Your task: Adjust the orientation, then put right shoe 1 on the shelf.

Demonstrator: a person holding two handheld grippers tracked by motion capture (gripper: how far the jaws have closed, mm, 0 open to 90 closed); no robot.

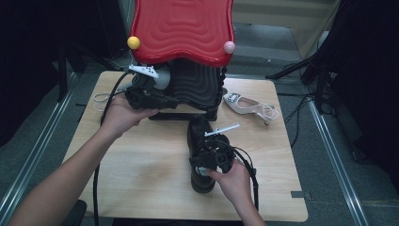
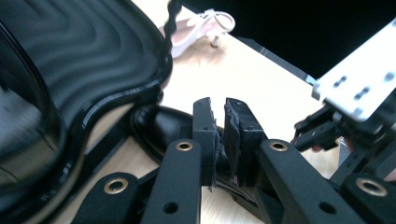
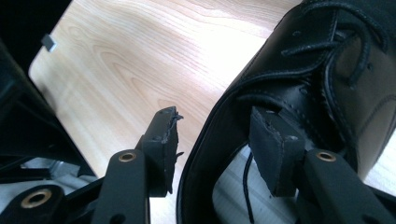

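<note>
The jaws of the right gripper (image 3: 212, 140) straddle the black shoe's (image 1: 201, 155) collar, not pressing; the left gripper's (image 2: 219, 126) are nearly shut, empty. I judge a grasp in hand: next, close on the collar.

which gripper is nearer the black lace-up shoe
Right. The right gripper straddles the black shoe's collar, one jaw inside and one outside. The left gripper sits farther back, near the black shoe rack, with nothing between its jaws.

Both forearms are bare, no sleeves. Each hand carries a black gripper, left gripper (image 1: 149, 92) and right gripper (image 1: 214, 153), with a black cable, a pale perforated top plate, brass-ringed rivets and frayed black foam pads (image 3: 164, 135) on the jaws.
</note>
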